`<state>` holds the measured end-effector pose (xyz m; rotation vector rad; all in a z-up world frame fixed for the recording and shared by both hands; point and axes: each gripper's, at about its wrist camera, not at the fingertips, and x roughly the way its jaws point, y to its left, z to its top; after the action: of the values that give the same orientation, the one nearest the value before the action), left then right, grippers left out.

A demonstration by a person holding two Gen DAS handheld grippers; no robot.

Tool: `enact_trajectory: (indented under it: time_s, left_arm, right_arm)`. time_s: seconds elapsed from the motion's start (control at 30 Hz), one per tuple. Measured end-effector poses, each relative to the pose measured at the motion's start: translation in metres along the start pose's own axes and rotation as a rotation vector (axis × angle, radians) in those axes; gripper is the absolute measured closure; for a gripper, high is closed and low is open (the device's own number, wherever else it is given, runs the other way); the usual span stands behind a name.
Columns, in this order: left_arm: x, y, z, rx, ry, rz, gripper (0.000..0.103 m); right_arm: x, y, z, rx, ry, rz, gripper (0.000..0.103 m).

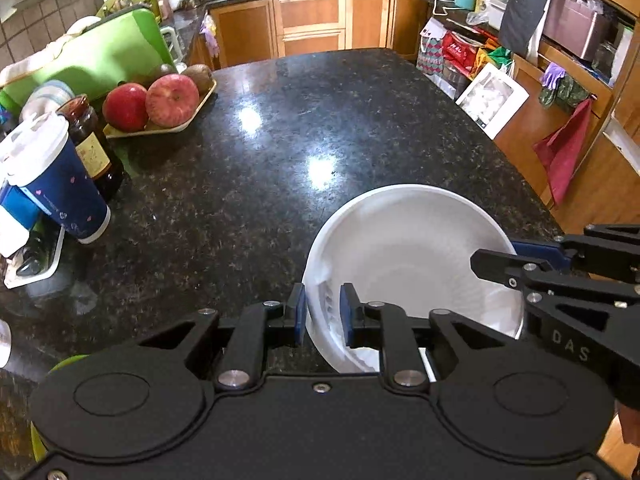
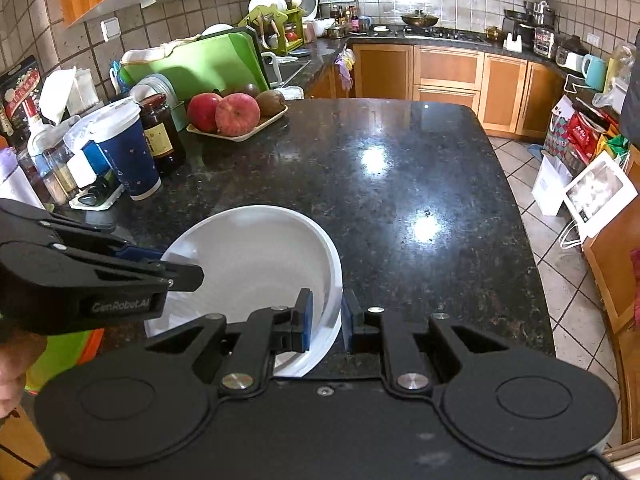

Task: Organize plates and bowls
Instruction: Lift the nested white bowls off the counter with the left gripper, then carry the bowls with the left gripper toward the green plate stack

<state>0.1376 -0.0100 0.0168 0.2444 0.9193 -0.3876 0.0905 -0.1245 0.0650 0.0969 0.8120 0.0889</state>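
A white bowl (image 1: 400, 248) (image 2: 248, 256) is low over the near part of the dark granite counter (image 1: 280, 128) and seems to rest on it. My left gripper (image 1: 323, 312) (image 2: 180, 266) straddles the bowl's left rim. Its outer pad is against the wall, while a gap shows at the inner pad, so it is open. Over the opposite rim, my right gripper (image 2: 326, 318) (image 1: 496, 254) has one finger inside and one outside, shut on the bowl's wall.
At the counter's left stand a blue paper cup (image 1: 60, 184) (image 2: 128, 156), a dark jar (image 1: 92, 148) and a tray of apples (image 1: 120, 132) (image 2: 240, 136). A green cutting board (image 2: 200, 68) leans behind them. Bags (image 2: 576, 136) sit on the floor past the right edge.
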Motion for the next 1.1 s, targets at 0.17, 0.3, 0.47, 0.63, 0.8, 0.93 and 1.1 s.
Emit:
enact_trajectory:
  time_s: [0.17, 0.3, 0.47, 0.63, 0.8, 0.93, 1.1]
  left_arm:
    - [-0.009, -0.001, 0.0, 0.025, -0.053, 0.016, 0.075]
    - [-0.014, 0.001, 0.002, 0.034, -0.085, 0.024, 0.075]
    - [-0.009, 0.004, 0.004, 0.024, -0.075, 0.031, 0.075]
    - [-0.005, 0.008, 0.004, 0.002, -0.062, 0.054, 0.075]
    - [-0.007, 0.008, 0.002, -0.015, -0.074, 0.085, 0.075]
    - [-0.009, 0.008, -0.001, -0.031, -0.087, 0.113, 0.065]
    - [-0.014, 0.008, -0.006, -0.042, -0.103, 0.121, 0.06]
  right_arm:
    - [0.002, -0.003, 0.001, 0.008, -0.005, 0.002, 0.084]
    - [0.004, -0.004, 0.004, 0.003, -0.015, 0.001, 0.084]
    - [0.006, -0.006, 0.007, 0.008, -0.024, 0.005, 0.084]
    - [0.006, -0.007, 0.009, 0.018, -0.037, 0.01, 0.084]
    - [0.004, -0.006, 0.007, 0.031, -0.055, 0.013, 0.076]
    - [0.0, -0.003, 0.005, 0.023, -0.083, -0.003, 0.07]
    - [-0.008, 0.001, -0.001, 0.011, -0.132, -0.02, 0.061]
